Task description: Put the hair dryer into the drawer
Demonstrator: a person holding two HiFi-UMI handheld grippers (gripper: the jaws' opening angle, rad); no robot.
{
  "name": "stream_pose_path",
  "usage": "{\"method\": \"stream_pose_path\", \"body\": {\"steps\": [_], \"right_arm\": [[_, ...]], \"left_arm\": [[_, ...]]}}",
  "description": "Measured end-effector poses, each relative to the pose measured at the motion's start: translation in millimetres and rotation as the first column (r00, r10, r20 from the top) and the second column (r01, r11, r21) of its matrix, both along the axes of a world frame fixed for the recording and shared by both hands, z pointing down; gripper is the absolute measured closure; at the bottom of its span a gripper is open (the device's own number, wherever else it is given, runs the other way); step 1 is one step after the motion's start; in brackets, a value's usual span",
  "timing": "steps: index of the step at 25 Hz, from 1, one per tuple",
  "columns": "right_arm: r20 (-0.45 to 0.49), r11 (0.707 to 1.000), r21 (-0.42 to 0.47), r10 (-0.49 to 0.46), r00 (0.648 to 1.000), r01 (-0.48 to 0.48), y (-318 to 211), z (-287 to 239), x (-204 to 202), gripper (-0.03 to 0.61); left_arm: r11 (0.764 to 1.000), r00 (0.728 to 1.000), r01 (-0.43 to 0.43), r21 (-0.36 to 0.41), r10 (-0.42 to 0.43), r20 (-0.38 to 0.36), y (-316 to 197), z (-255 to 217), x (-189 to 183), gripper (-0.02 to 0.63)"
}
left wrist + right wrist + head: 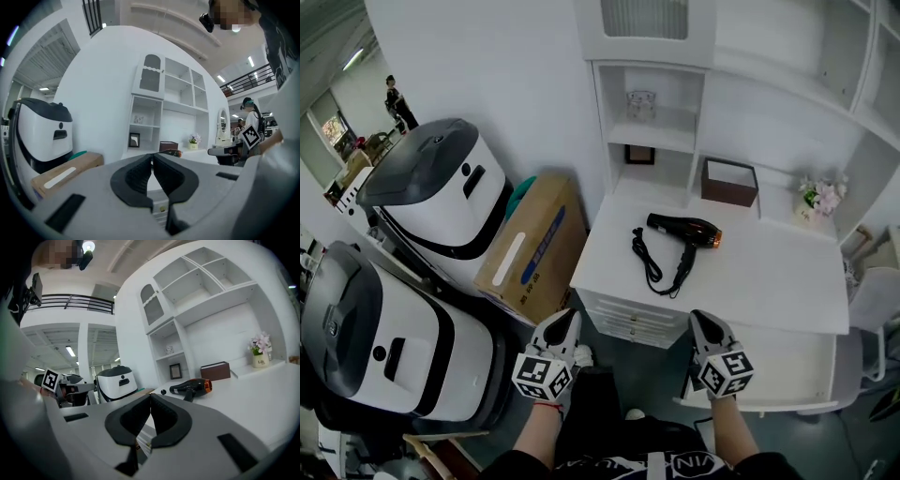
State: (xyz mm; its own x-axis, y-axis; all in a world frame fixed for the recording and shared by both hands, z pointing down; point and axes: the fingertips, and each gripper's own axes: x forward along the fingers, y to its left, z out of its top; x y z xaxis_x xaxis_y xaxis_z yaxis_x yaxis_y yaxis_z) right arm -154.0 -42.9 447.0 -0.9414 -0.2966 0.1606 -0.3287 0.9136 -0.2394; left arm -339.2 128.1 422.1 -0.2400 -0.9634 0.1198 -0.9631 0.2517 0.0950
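A black hair dryer [684, 230] with an orange nozzle ring lies on the white dressing table [778, 281], its black cord [649, 261] looped to its left. It also shows in the right gripper view as the hair dryer [192, 387], and only as a sliver [172, 153] in the left gripper view. The closed white drawers [630, 322] sit under the table's front left edge. My left gripper [563, 327] and right gripper [705, 326] hover in front of the table, both shut and empty, short of the drawers.
A brown box [729, 182] and a flower vase [818, 199] stand at the table's back, under white shelves [652, 117]. A cardboard carton [534, 248] leans left of the table, beside two large white-and-grey machines [436, 192]. A white chair [872, 305] is at right.
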Motion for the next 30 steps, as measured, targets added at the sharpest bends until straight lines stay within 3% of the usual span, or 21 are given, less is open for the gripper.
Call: {"method": "stream_pose_path", "body": {"steps": [6,12,19,25,30], "right_arm": [[-0.030,0.990,-0.014,0.140,0.990,-0.140,-44,7,4,0.574],[-0.072,0.959,-0.038,0.277,0.958,-0.280,-83,15,3,0.574],[-0.128,0.908,-0.056,0.405,0.905,-0.414,-107,25,-13,0.574],[-0.185,0.864,-0.064,0.482,0.856,-0.500,-118,36,-32,0.574],[-0.206,0.839,-0.086,0.513,0.833,-0.538,-122,45,-56,0.574]], "left_arm": [[0.981,0.981,-0.195,-0.014,0.195,0.004,-92,1,-13,0.594],[0.928,0.930,-0.367,-0.065,0.367,-0.009,-172,11,-26,0.594],[0.844,0.852,-0.522,-0.123,0.523,-0.027,-235,27,-48,0.593],[0.758,0.775,-0.625,-0.187,0.631,-0.037,-263,49,-65,0.592],[0.650,0.679,-0.712,-0.267,0.734,-0.024,-274,68,-68,0.592]]}}
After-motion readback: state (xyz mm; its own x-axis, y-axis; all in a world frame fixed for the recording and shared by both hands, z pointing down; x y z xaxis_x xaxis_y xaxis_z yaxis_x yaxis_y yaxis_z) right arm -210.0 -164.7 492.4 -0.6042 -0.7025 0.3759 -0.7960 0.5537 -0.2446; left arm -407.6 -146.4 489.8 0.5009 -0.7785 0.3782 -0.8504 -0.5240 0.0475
